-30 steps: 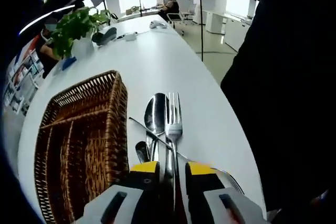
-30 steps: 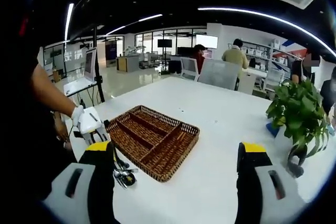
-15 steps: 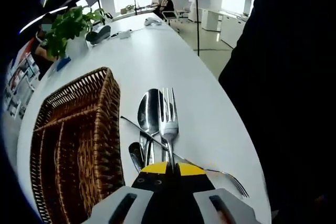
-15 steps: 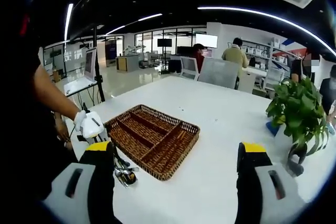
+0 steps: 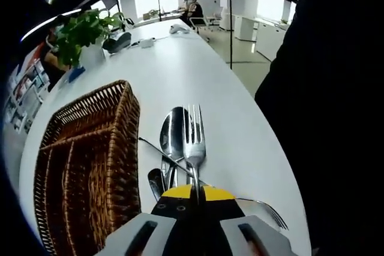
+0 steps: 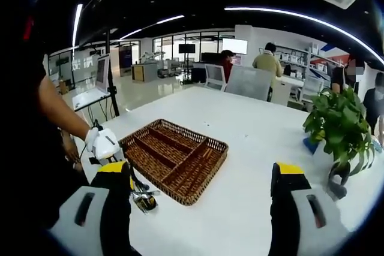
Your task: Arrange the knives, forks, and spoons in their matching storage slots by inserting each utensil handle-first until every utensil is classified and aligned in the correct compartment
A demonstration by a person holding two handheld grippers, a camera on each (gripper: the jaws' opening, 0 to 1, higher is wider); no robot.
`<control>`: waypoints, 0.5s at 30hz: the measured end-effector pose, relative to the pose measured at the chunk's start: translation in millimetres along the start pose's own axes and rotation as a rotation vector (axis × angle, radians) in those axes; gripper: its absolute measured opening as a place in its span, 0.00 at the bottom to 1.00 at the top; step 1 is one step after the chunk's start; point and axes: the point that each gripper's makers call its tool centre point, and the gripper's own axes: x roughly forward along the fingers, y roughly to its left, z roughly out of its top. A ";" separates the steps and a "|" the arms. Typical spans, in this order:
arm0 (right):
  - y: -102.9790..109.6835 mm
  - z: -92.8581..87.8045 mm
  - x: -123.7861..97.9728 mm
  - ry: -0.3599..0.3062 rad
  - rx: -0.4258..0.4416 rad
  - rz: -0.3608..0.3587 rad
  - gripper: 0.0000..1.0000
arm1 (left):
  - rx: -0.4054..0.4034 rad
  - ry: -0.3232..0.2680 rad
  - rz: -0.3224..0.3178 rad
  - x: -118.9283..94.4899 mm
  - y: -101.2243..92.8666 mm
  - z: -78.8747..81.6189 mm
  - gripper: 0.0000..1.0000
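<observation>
My left gripper [image 5: 192,191] is shut on the handle of a fork [image 5: 194,139], whose tines point away from me over the white table [image 5: 180,70]. A spoon [image 5: 173,133] lies just left of the fork, and a smaller spoon [image 5: 154,178] sits nearer the jaws. A second fork [image 5: 271,211] lies to the right. The brown wicker tray [image 5: 128,139] with long compartments sits to the left of the utensils. In the right gripper view, my right gripper [image 6: 201,190] stands open with nothing in it, in front of the tray [image 6: 201,175]. The left gripper [image 6: 105,145] hangs over the utensil pile [image 6: 143,199].
A potted plant [image 6: 339,125] stands at the table's right side and appears far left as a plant [image 5: 84,31] in the left gripper view. The table edge [image 5: 264,142] runs close to the utensils. People sit at desks far off.
The left jaws stood apart around the fork handle a second ago and have since shut on it. The right gripper has stayed still and open.
</observation>
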 end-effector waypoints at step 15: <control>5.6 5.3 3.0 -0.007 -0.014 0.010 0.99 | -0.103 -0.071 0.067 -20.7 12.8 19.1 0.00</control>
